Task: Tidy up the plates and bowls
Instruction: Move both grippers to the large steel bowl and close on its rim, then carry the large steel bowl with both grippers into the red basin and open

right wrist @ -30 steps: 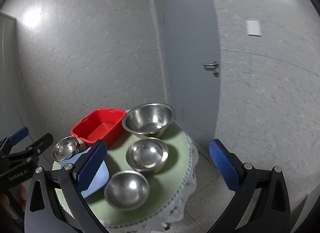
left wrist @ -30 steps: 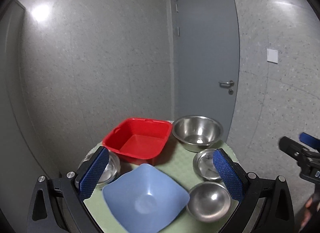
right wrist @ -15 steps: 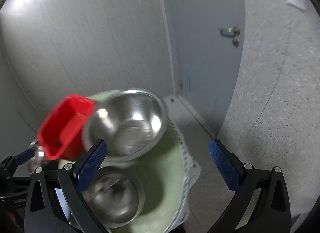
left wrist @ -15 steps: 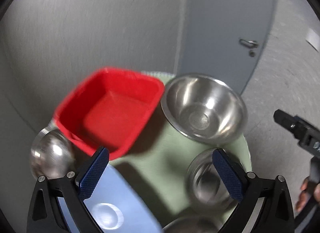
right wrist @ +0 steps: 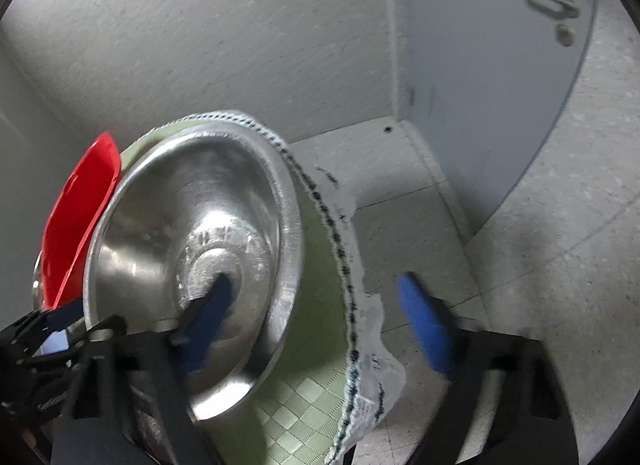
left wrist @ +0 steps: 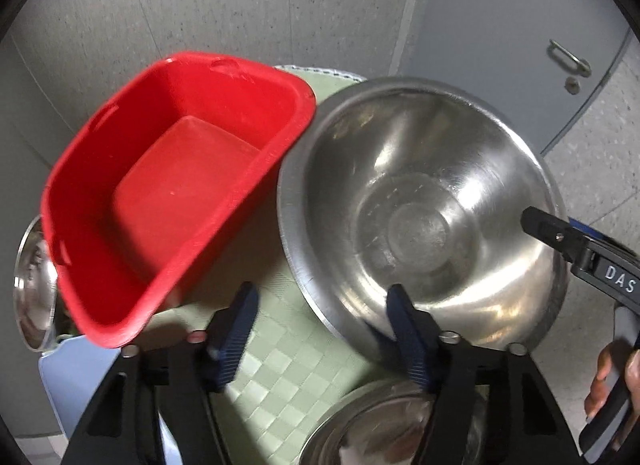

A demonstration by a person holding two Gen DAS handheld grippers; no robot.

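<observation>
A large steel bowl (left wrist: 420,201) stands on the green chequered mat (left wrist: 288,365), touching the red plastic tub (left wrist: 168,193) to its left. My left gripper (left wrist: 320,325) straddles the bowl's near rim, one finger inside and one over the mat. Its jaws are closing and the pads are clear of the steel. My right gripper (right wrist: 316,321) straddles the bowl's (right wrist: 192,249) right rim, one finger inside and one beyond the table edge. Its jaws are closing too, with a gap on both sides. The right gripper's finger (left wrist: 560,241) also shows over the bowl in the left wrist view.
A smaller steel bowl (left wrist: 380,425) sits just below the left gripper. A pale blue bowl (left wrist: 72,377) and another steel bowl (left wrist: 34,285) lie at the left, partly behind the tub. The table edge with a white cloth (right wrist: 372,325) drops to a tiled floor; a grey door (right wrist: 480,65) stands behind.
Both grippers have come down and forward from well above the table to the large steel bowl. Their jaws have narrowed from wide, and each now has the bowl's rim between its fingers.
</observation>
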